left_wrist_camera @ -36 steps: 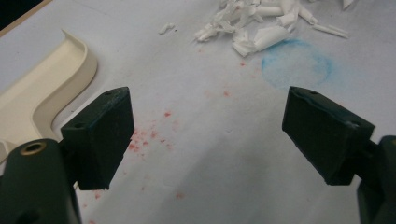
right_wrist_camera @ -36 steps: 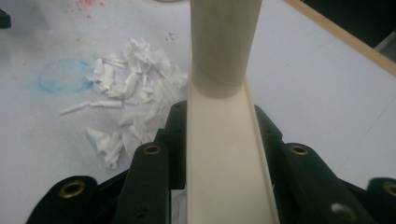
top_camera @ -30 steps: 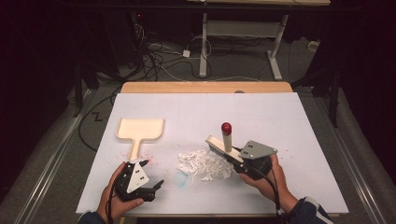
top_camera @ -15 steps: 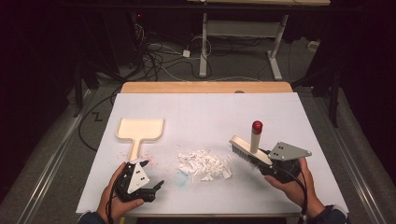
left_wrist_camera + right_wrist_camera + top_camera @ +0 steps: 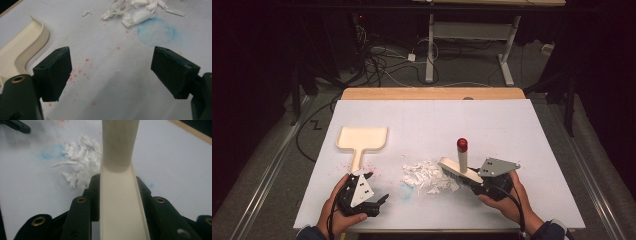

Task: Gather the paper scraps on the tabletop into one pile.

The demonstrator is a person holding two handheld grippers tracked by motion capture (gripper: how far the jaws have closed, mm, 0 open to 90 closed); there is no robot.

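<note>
A cream brush (image 5: 458, 170) with an upright handle and red tip (image 5: 462, 144) stands on the white table sheet (image 5: 432, 120), its head against the right edge of a pile of white paper shreds (image 5: 426, 177). My right gripper (image 5: 473, 180) is shut on the brush's base (image 5: 120, 205), and the handle (image 5: 120, 142) rises just ahead of it, with the shreds (image 5: 80, 162) to the left. A cream dustpan (image 5: 362, 138) lies at the left. Near its handle my left gripper (image 5: 379, 187) rests open; between its jaws (image 5: 110, 65) is bare sheet, the dustpan (image 5: 22, 50) lying beside the left jaw.
A blue ring stain (image 5: 156, 31) and red specks (image 5: 86, 60) mark the sheet near the shreds (image 5: 135, 12). A wooden strip (image 5: 432, 93) edges the table's far side. Beyond it, cables and desk legs (image 5: 504, 60) stand on a dark floor.
My right gripper swung the brush out to the right, then brought it back left against the shred pile. The left gripper has not moved.
</note>
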